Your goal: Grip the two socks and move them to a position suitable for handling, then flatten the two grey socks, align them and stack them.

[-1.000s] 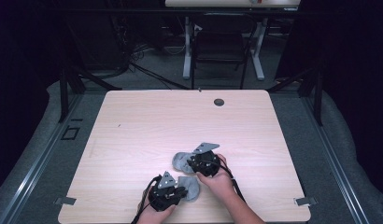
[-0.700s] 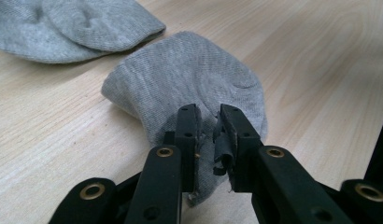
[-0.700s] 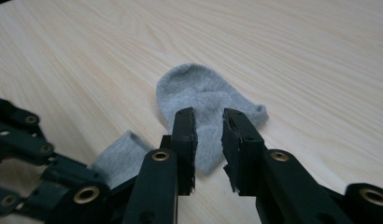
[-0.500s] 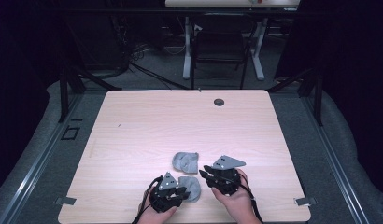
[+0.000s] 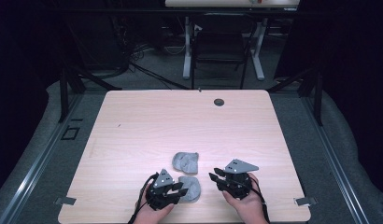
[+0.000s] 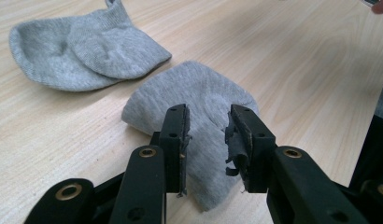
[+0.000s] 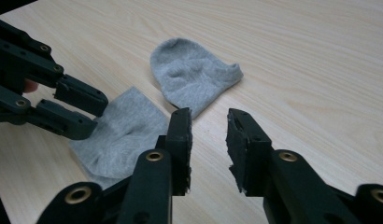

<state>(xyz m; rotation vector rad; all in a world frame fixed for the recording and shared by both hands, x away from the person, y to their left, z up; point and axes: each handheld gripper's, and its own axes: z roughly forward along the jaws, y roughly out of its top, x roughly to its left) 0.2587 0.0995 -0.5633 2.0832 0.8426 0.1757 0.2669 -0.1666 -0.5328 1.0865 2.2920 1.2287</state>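
Observation:
Two grey socks lie on the wooden table [image 5: 147,126] near its front edge. The farther sock [image 5: 186,161] [image 6: 82,51] [image 7: 194,77] lies loosely bunched. The nearer sock [image 5: 191,188] [image 6: 199,107] [image 7: 126,130] lies folded flat. My left gripper [image 5: 180,190] [image 6: 207,135] hovers at the nearer sock's left edge. Its jaws have just been opening and stand apart over the cloth, pads off it. My right gripper [image 5: 215,179] [image 7: 208,140] is right of both socks. Its jaws have also just been opening, and nothing is between them. In the right gripper view the left gripper [image 7: 82,112] reaches in from the left.
A small dark round hole [image 5: 219,101] sits near the table's far edge. Beyond the table are a chair [image 5: 220,51], white desk legs and cables on the floor. Bare wood stretches behind the socks.
My right gripper has pulled away from the socks to the right and front, and its jaws have spread. The left gripper stayed in place and its jaws widened.

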